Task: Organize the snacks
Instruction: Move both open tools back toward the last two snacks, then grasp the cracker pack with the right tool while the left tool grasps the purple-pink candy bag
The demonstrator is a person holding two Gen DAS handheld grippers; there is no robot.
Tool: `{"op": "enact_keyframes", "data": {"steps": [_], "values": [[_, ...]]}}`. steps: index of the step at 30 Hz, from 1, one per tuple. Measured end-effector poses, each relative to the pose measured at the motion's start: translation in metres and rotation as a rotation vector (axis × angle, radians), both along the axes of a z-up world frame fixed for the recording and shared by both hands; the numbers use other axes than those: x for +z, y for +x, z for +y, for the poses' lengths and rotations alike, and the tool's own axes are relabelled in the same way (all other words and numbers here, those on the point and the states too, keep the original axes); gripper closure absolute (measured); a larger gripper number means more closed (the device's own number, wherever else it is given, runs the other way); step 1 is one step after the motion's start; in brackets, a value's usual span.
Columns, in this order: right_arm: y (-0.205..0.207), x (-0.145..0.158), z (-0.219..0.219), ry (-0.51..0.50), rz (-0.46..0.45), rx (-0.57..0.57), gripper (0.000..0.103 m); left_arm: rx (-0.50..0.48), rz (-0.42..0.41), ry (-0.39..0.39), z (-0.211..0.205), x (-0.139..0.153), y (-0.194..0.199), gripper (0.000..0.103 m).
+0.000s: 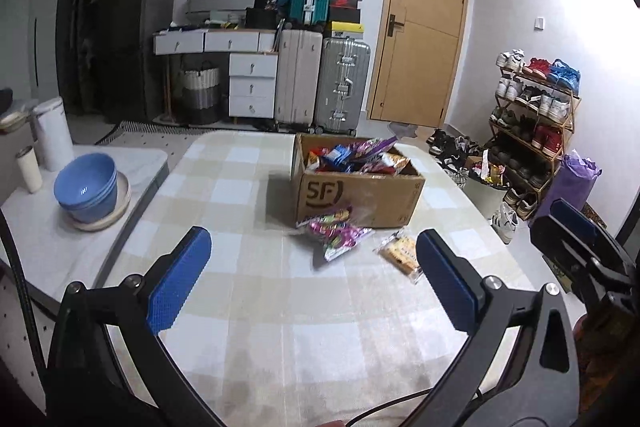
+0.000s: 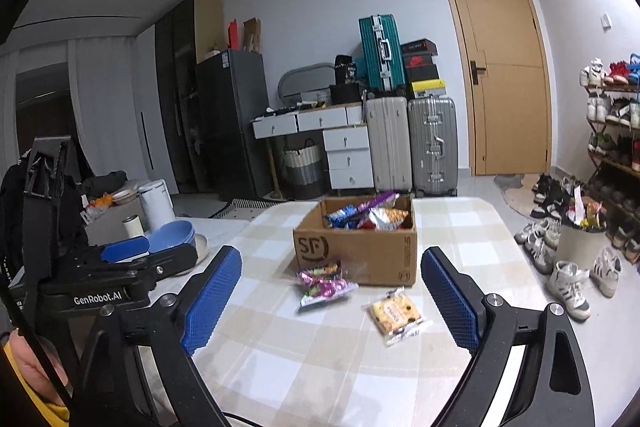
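Note:
A cardboard box (image 1: 360, 197) marked SF stands on the checked table (image 1: 240, 307) and holds several snack packets (image 1: 352, 157). In front of it lie a pink and green candy bag (image 1: 336, 233) and a clear packet of yellow biscuits (image 1: 402, 255). My left gripper (image 1: 312, 259) is open and empty, short of both packets. My right gripper (image 2: 332, 283) is open and empty, with the candy bag (image 2: 322, 285) and biscuit packet (image 2: 396, 315) between and beyond its fingers. The box (image 2: 360, 251) stands behind them. Each gripper shows at the edge of the other's view.
Blue bowls (image 1: 88, 189) on a plate, a white canister (image 1: 52, 133) and a small cup (image 1: 29, 169) stand on a side surface at left. Suitcases (image 1: 320, 79), drawers and a door stand at the back. A shoe rack (image 1: 532, 115) and bin (image 1: 486, 187) are at right.

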State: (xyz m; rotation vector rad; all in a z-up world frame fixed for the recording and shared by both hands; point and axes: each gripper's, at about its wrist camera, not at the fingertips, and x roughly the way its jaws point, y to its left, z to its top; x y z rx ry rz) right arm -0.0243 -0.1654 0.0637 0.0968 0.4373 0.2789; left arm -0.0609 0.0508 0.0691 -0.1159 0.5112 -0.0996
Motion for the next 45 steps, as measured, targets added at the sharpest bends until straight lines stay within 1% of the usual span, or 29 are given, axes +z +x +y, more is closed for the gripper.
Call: {"op": "enact_keyframes", "data": {"steps": [8, 18, 22, 25, 29, 33, 40, 45], "values": [[0.011, -0.022, 0.001, 0.014, 0.049, 0.014, 0.01, -0.011, 0.069, -0.001, -0.007, -0.03, 0.017, 0.001], [0.017, -0.045, -0.005, 0.05, 0.087, 0.016, 0.01, -0.027, 0.117, 0.02, -0.023, -0.053, 0.034, 0.001], [0.021, -0.052, -0.009, 0.065, 0.102, 0.008, 0.01, -0.031, 0.148, 0.038, -0.027, -0.062, 0.045, 0.001], [0.022, -0.055, -0.012, 0.067, 0.1, 0.003, 0.01, -0.029, 0.156, 0.032, -0.025, -0.067, 0.057, 0.001], [0.031, -0.07, -0.017, 0.072, 0.14, -0.004, 0.01, -0.02, 0.242, -0.003, -0.02, -0.085, 0.094, 0.001], [0.048, -0.09, -0.025, 0.078, 0.206, -0.023, 0.01, 0.005, 0.305, -0.008, -0.02, -0.106, 0.135, 0.001], [0.088, -0.116, -0.043, 0.084, 0.292, -0.042, 0.01, -0.028, 0.434, -0.067, -0.024, -0.147, 0.207, 0.001], [0.129, -0.135, -0.044, 0.033, 0.383, -0.026, 0.01, -0.044, 0.466, -0.089, -0.034, -0.162, 0.25, 0.001]]}}
